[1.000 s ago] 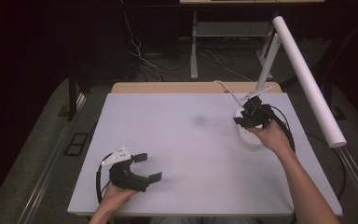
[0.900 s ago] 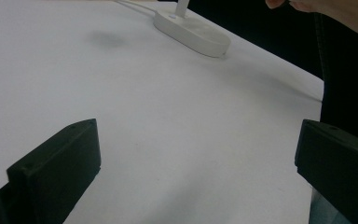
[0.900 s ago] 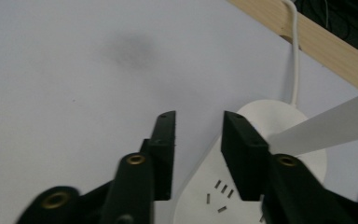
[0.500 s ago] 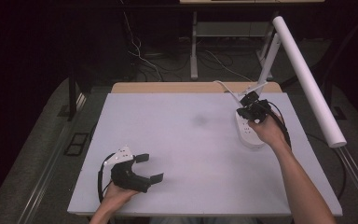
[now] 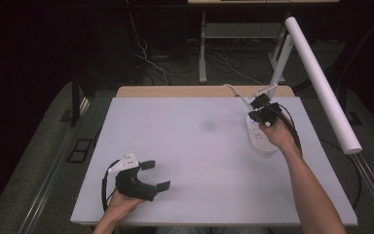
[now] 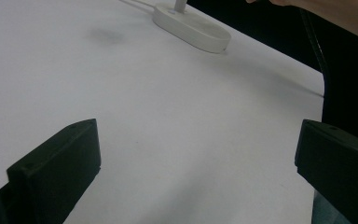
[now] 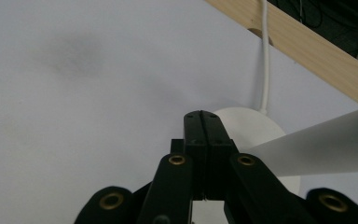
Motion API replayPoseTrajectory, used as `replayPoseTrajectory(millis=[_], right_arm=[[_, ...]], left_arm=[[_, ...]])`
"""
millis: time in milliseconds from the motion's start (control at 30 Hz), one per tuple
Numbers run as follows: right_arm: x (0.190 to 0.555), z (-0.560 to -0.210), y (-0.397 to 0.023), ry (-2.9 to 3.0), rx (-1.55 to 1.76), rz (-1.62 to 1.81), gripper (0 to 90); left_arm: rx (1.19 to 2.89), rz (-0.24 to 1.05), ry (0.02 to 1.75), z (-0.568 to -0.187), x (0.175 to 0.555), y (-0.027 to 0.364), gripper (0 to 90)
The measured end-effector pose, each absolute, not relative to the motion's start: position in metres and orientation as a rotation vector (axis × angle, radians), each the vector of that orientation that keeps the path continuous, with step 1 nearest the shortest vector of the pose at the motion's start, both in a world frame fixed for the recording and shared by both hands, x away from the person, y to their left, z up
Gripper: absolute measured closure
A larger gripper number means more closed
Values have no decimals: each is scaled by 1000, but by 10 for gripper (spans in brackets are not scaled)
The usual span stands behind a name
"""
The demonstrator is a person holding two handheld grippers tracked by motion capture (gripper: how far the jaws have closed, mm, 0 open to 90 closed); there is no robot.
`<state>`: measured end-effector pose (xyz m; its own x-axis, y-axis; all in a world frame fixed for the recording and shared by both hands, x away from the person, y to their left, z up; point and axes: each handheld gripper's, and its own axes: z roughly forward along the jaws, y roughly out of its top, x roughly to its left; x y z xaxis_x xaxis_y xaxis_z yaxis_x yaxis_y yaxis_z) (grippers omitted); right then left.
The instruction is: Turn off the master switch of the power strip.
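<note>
A white desk lamp stands at the table's far right, with an oval base [image 5: 260, 144], a thin arm [image 5: 278, 68] and a long tube head [image 5: 321, 83]. My right gripper [image 5: 259, 104] hovers over the far end of the base, close to the stem, and it is shut with nothing between the jaws. In the right gripper view the closed tips [image 7: 202, 117] sit just in front of the round base [image 7: 256, 125] and the arm [image 7: 326, 144]. My left gripper [image 5: 157, 174] rests open near the front left; its view holds bare table between the jaws [image 6: 200, 154] and the base [image 6: 193, 28] far off.
The white table [image 5: 190, 146] has a faint dark smudge [image 5: 208, 126] near its middle. A wooden strip [image 5: 185, 91] runs along the far edge. The lamp's white cable [image 7: 264, 56] leads off over that strip. Cables and stand legs lie on the dark floor behind.
My right gripper has crept a little farther from the person, along the lamp base toward the stem. The left gripper has stayed put.
</note>
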<state>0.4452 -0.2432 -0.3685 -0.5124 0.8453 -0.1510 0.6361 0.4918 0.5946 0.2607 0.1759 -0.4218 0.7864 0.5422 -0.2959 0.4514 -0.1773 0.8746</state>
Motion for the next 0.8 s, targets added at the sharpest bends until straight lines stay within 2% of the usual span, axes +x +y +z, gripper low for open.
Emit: replayPoseTrajectory(millis=[800], right_arm=[[468, -402, -238, 2307, 1221, 474, 892]], left_arm=[[1813, 99, 762, -420, 260, 178, 0]])
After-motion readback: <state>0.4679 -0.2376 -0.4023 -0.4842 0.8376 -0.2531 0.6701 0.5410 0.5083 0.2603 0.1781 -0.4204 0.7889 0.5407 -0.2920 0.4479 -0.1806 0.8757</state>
